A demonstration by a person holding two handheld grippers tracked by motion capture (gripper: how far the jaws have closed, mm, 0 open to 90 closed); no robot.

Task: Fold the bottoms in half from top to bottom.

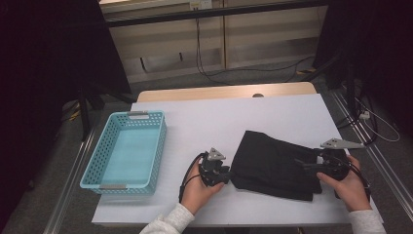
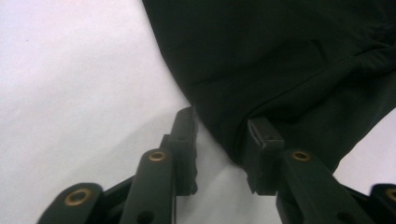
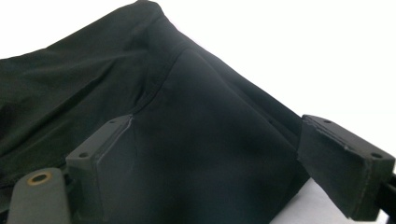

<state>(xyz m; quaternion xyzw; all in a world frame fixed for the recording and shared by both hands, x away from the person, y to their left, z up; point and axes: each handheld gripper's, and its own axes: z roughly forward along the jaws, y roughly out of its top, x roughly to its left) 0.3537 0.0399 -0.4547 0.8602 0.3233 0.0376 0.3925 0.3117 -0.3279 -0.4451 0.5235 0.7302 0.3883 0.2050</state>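
Two grippers bracket my folded black garment (image 1: 275,165): left gripper (image 1: 225,174) half-closed around its near corner, not yet pinching, right gripper (image 1: 306,165) spread wide across the opposite end

A dimly lit room with a grey floor (image 1: 253,78), pale wall panels (image 1: 165,39) trailing black cables (image 1: 199,53), and a white-covered worktop (image 1: 272,117) edged in light wood.
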